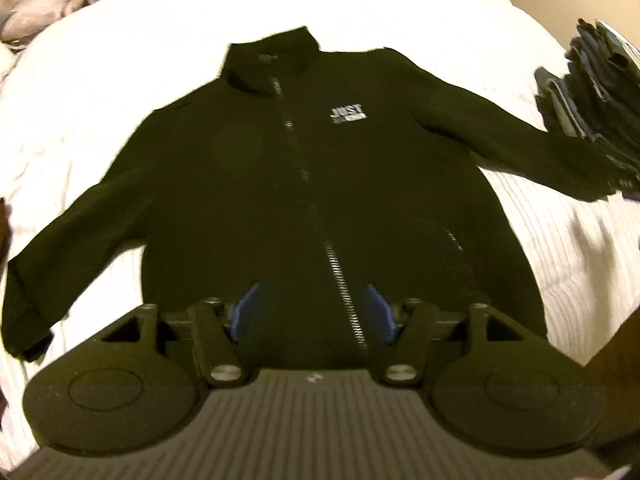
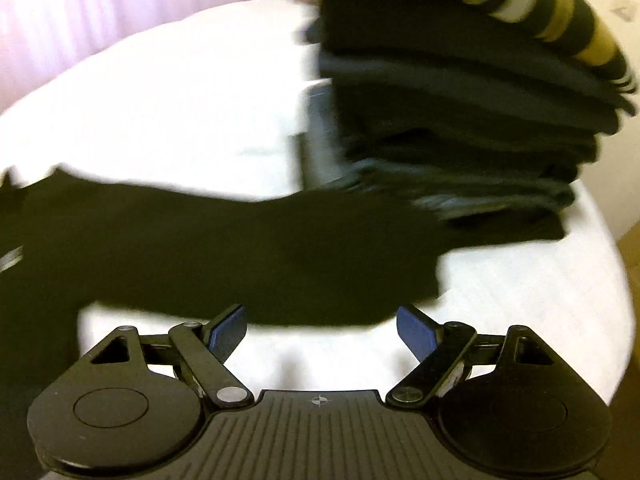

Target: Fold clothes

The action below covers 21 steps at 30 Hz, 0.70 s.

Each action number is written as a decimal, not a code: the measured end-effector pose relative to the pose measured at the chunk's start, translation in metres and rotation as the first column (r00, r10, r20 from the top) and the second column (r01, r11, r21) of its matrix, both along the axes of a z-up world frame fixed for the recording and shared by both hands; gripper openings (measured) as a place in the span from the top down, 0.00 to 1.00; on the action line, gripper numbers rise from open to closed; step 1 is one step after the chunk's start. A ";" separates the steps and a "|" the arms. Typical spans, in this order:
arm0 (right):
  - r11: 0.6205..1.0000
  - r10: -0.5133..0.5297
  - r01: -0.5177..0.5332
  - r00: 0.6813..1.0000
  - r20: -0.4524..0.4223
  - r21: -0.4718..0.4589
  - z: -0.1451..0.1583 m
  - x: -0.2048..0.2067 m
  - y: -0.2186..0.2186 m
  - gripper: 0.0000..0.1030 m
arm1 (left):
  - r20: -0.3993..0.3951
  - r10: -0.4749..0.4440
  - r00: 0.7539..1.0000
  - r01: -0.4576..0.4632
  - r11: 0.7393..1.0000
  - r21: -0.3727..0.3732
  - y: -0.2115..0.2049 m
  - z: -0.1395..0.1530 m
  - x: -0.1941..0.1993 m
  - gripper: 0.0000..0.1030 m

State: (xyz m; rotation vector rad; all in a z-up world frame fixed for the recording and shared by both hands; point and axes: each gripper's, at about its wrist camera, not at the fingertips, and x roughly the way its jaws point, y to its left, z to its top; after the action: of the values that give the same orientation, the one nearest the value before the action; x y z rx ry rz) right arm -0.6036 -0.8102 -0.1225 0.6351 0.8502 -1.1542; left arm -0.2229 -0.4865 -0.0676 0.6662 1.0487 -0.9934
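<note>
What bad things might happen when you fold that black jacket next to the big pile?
1. The jacket's right sleeve lies against the pile of folded clothes; pulling it might drag the tall pile over.
2. The right tongs are open close to the sleeve, and could pinch the white sheet along with it.
3. The zipper runs crooked, so the fold may end up lopsided.

Left wrist view looks from the hem up along the spread jacket (image 1: 280,184) on the bed (image 1: 120,92); right wrist view, low and near, faces its outstretched sleeve (image 2: 224,256) and the folded stack (image 2: 460,128), both shared between views.
</note>
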 end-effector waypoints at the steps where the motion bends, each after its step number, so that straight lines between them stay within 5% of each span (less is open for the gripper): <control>1: 0.999 0.026 -0.027 1.000 0.015 0.023 0.004 0.007 0.014 0.18 | 0.005 0.008 1.000 -0.008 1.000 -0.007 0.007 0.002 0.003 0.39; 9: 0.985 0.097 -0.110 0.990 0.100 0.130 0.037 0.057 0.125 0.18 | 0.022 0.078 0.997 -0.077 0.996 -0.051 0.102 0.008 0.041 0.29; 21: 0.983 0.154 -0.166 0.977 0.145 0.075 0.092 0.144 0.289 0.18 | 0.052 0.144 0.988 -0.135 0.981 -0.138 0.299 0.026 0.130 0.29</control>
State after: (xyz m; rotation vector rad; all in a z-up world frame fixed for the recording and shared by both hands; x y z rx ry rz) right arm -0.4596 -0.5217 -0.0306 0.6967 0.8206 -0.9213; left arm -0.0927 -0.1872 -0.0418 0.5029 0.9526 -0.9071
